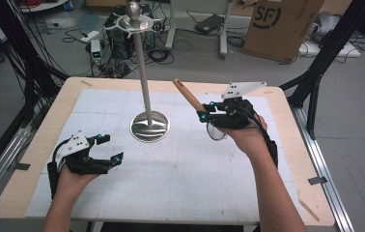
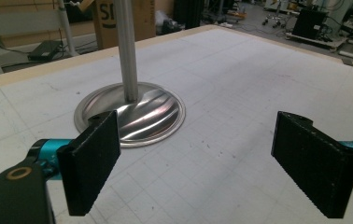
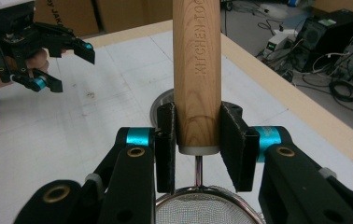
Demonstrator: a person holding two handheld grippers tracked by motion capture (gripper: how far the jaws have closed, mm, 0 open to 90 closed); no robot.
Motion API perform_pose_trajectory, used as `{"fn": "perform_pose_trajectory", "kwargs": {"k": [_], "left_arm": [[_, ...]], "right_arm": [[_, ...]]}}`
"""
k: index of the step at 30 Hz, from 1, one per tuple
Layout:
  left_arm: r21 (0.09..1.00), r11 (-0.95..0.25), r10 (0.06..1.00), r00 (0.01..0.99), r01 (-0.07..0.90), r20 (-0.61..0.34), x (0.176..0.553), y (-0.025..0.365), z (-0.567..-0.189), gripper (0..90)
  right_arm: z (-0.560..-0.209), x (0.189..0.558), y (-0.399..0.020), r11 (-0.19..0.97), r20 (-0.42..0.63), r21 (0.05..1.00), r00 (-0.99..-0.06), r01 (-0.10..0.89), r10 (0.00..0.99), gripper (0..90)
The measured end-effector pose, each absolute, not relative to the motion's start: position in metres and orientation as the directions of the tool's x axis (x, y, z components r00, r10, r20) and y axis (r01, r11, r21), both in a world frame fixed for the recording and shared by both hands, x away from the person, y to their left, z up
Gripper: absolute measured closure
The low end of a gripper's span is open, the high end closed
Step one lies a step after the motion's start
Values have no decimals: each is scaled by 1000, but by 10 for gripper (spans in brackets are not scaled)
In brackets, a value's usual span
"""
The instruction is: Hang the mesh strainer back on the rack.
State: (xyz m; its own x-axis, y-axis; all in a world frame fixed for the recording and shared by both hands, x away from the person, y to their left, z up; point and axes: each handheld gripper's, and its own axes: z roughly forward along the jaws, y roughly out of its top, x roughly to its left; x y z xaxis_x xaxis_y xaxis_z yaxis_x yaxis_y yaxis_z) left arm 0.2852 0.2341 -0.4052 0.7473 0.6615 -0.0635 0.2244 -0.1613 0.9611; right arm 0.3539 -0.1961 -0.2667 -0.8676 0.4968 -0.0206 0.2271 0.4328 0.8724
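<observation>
A small mesh strainer with a wooden handle [image 1: 189, 94] is held above the table at the right. My right gripper [image 1: 203, 116] is shut on that handle [image 3: 196, 70] near its lower end. The metal mesh bowl [image 3: 207, 207] hangs just below the jaws, toward the hand. A tall metal stand with a round base [image 1: 150, 126] and a thin pole [image 1: 144, 72] rises mid-table, left of the strainer. My left gripper [image 1: 109, 148] rests at the table's left with both black pads [image 2: 90, 158] wide apart and nothing between them; it points at the stand base [image 2: 132, 114].
A white gridded mat [image 1: 180, 164] covers the wooden table [image 1: 291, 145]. Beyond the far edge lie cables, electronics and a cardboard box [image 1: 279, 26] on the floor. Black frame legs [image 1: 315, 82] stand at the right side.
</observation>
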Motion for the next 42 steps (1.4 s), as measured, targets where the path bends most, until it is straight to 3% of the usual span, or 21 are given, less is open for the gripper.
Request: {"fn": "perform_pose_trajectory", "kwargs": {"k": [42], "left_arm": [[964, -151, 658, 750, 219, -67, 285, 235, -404, 162]], "right_arm": [[-168, 388, -160, 409, -113, 906, -872, 106, 476, 682]]}}
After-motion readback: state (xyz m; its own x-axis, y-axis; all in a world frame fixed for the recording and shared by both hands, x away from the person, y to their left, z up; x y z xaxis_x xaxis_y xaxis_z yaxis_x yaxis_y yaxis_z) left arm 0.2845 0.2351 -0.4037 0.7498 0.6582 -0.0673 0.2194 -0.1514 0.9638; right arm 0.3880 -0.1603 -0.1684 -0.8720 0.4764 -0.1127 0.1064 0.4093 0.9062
